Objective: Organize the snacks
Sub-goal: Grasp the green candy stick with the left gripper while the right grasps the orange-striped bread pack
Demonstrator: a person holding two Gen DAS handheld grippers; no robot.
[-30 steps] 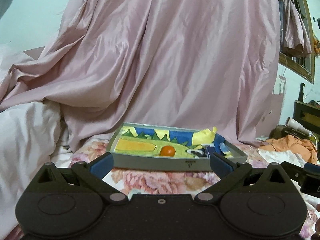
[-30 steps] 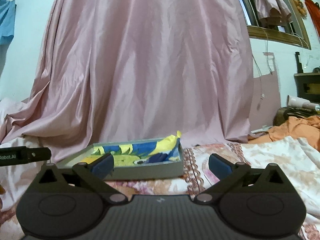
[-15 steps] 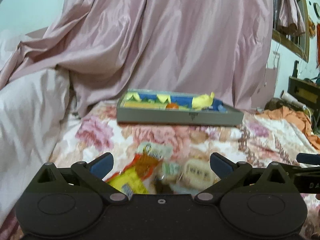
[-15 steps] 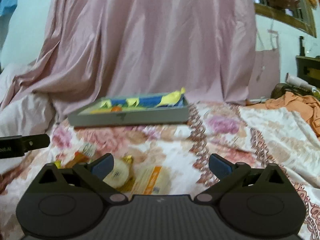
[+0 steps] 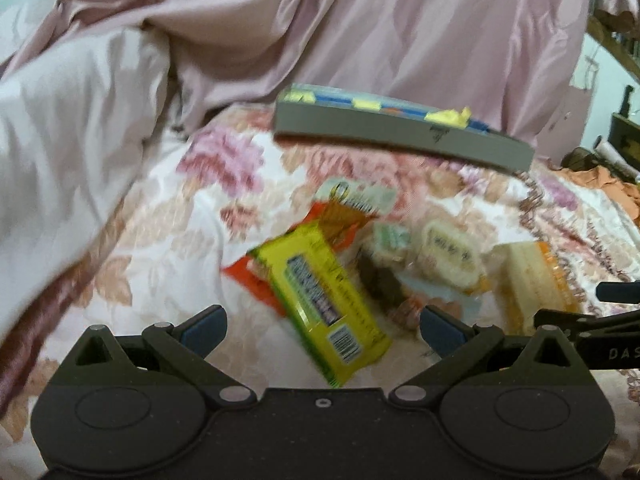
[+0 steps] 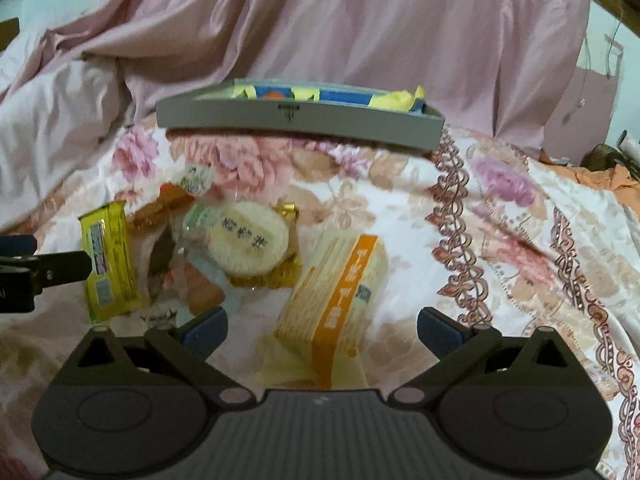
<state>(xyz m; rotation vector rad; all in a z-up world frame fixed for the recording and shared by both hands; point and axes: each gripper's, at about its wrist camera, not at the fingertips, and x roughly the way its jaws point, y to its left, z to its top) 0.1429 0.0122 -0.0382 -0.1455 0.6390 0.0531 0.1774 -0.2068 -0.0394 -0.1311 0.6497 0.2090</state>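
Floral bedspread (image 6: pixel 500 216) in pinks and browns, backed by a draped pink satin curtain (image 6: pixel 360 24), with a white duvet (image 5: pixel 60 128) bunched at the left.

Near the curtain, a grey tray (image 6: pixel 296 120) with a bright blue, yellow and green liner; something small and orange visible inside, otherwise hard to make out over the rim. Small dark logo on the tray's front wall, too small to read.

Closer in, a loose heap of wrapped snacks, none yet in the tray as far as can be judged: yellow wrapped bar (image 5: pixel 326 304) with a blue label and barcode, lying over an orange-red wrapper (image 5: pixel 340 220); round rice cracker (image 6: pixel 250 242) in clear film with dark Chinese characters, not legible through the blur; pale cracker pack with an orange band (image 6: pixel 336 292), lettering on the band likewise unreadable; dark brown piece (image 5: pixel 380 280) among them.

Left gripper (image 5: pixel 322 326) spread wide, holding nothing, yellow bar lying between the fingers below. Right gripper (image 6: pixel 322 326) equally wide, nothing held, orange-banded pack between its fingers. Each claw's tip showing at the edge of the other's view; "DAS" partly visible on the right one.

Judged barely started: sorting of the whole heap into the tray left to do.
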